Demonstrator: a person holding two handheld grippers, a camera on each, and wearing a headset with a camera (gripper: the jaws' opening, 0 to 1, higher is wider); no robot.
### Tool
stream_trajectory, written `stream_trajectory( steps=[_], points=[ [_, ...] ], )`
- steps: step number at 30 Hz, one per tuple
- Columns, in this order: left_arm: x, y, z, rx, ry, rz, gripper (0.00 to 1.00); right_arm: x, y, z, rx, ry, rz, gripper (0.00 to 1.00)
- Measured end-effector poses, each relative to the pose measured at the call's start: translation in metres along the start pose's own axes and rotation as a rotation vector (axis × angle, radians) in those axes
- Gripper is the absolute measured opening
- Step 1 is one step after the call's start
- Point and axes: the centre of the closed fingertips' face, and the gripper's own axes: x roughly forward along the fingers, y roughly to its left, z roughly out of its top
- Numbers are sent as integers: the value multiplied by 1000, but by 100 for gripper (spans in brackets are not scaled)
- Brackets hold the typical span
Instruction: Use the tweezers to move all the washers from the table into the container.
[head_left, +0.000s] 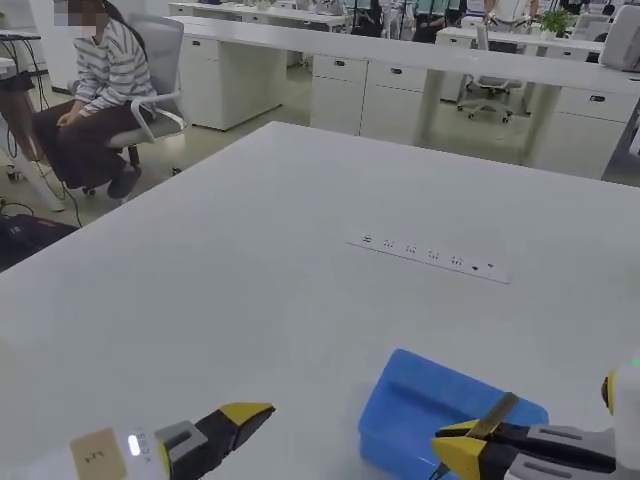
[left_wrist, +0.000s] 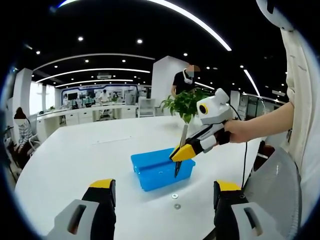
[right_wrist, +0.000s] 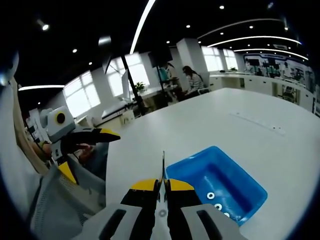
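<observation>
Looking down over a broad white surface (head_left: 250, 280), with a socket strip (head_left: 430, 257) set flat into it toward the far right. Beyond the far-left edge, a seated person (head_left: 100, 90) in a grey office chair (head_left: 160, 70); further off, rows of white desks (head_left: 400, 90) with drawers. Seen from the left gripper view, a potted plant (left_wrist: 185, 102) and a standing person (left_wrist: 187, 80) past the far edge. All of these well apart from the work.

Near right on the surface, a blue container (head_left: 450, 415), open-topped and shallow, with a few washers (right_wrist: 211, 195) lying on its floor toward one end. Just beside its near wall, on bare surface, two loose washers (left_wrist: 175, 196), close together and not touching the container.

Right gripper (right_wrist: 163, 184) carried in a hand (left_wrist: 240, 131) by the container, jaws clenched on the tweezers (left_wrist: 179, 150). Tweezers steep, long axis close to upright, tip pointing down, upper end leaning slightly toward the far right. Tip hanging in front of the container's near wall, above the loose washers; touching the wall or not, cannot tell. Only bare surface around the loose washers.

Left gripper (left_wrist: 165, 183) near left, low over the surface, well apart from the container, jaws spread wide and grasping nothing.
</observation>
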Motion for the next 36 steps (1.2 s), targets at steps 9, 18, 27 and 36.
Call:
stream_trajectory(
  steps=[9,18,27,36],
  points=[
    [0,1,0,1,0,2,81,10,0,-13,1,32,9,4],
    [0,1,0,-1,-2,5,81,20,2,-28,13,63,19,4],
    [0,2,1,4,-2,10,81,28,5,-41,1,108,31,4],
    [1,3,1,8,-2,15,81,31,3,-49,-45,145,26,4]
  ],
)
